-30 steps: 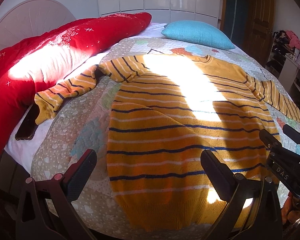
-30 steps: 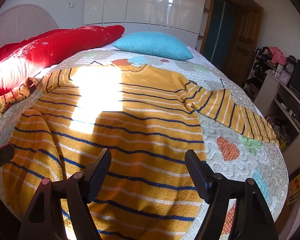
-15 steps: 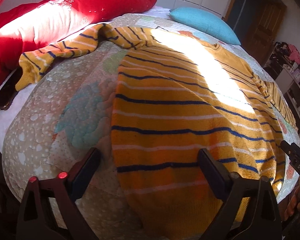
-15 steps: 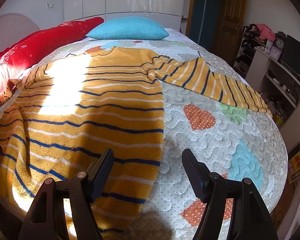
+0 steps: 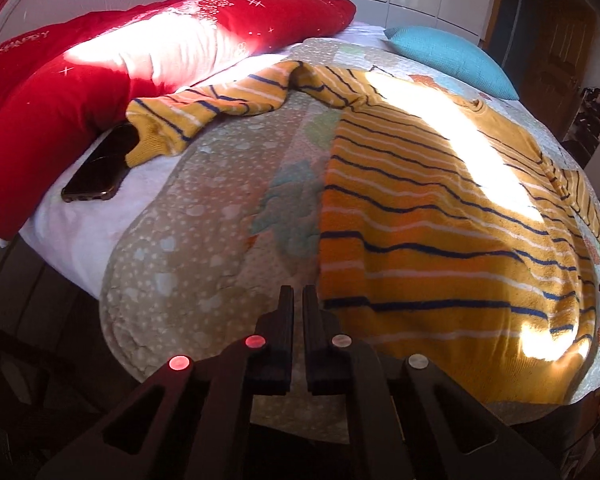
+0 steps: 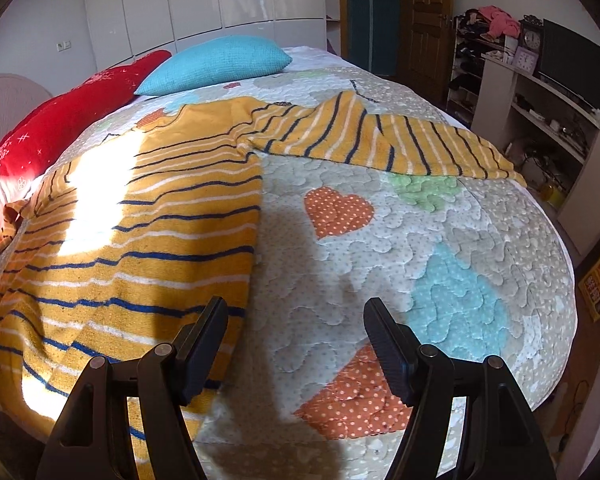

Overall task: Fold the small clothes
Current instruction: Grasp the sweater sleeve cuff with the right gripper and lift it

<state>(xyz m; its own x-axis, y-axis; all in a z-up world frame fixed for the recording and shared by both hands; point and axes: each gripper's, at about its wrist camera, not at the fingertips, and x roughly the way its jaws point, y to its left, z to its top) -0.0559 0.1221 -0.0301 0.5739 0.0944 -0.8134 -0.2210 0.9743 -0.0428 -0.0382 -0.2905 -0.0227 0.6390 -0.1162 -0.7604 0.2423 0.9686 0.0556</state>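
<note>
A yellow sweater (image 5: 440, 216) with blue and white stripes lies flat on the quilted bed, sleeves spread out; it also shows in the right wrist view (image 6: 148, 240). My left gripper (image 5: 298, 300) is shut and empty, over the quilt just left of the sweater's bottom left corner. My right gripper (image 6: 296, 320) is open and empty above the quilt, its left finger (image 6: 204, 344) over the sweater's bottom right edge. One sleeve (image 5: 204, 108) runs toward the red pillow, the other sleeve (image 6: 380, 140) lies out to the right.
A long red pillow (image 5: 100, 72) and a blue cushion (image 5: 448, 56) lie at the head of the bed. A dark phone (image 5: 100, 168) lies on the white sheet by the left sleeve cuff. Shelves (image 6: 540, 100) with clutter stand right of the bed.
Both grippers have moved apart toward the sweater's bottom corners, left one leftward, right one rightward. The left gripper has closed from open to shut. The right stays open.
</note>
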